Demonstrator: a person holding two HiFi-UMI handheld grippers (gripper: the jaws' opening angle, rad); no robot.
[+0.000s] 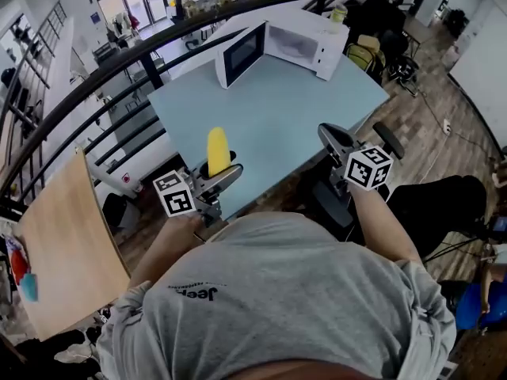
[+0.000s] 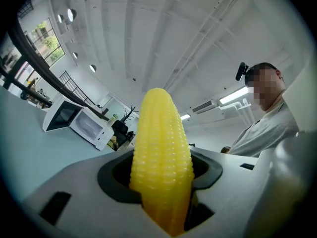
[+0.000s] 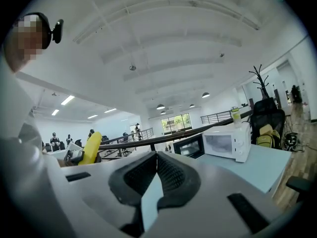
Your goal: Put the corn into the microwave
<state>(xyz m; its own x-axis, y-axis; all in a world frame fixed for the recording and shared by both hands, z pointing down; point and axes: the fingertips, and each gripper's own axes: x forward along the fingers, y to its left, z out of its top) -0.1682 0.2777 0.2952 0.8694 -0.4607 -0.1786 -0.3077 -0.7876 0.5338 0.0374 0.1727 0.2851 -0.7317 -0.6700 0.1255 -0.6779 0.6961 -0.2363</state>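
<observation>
Corn in left tool at table's near edge; open microwave well apart.

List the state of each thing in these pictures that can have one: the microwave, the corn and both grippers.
microwave: door swung open, cavity looks empty, at the far end of the table.
corn: upright, clamped in the left gripper.
left gripper: shut on the corn.
right gripper: shut, nothing between its jaws.
</observation>
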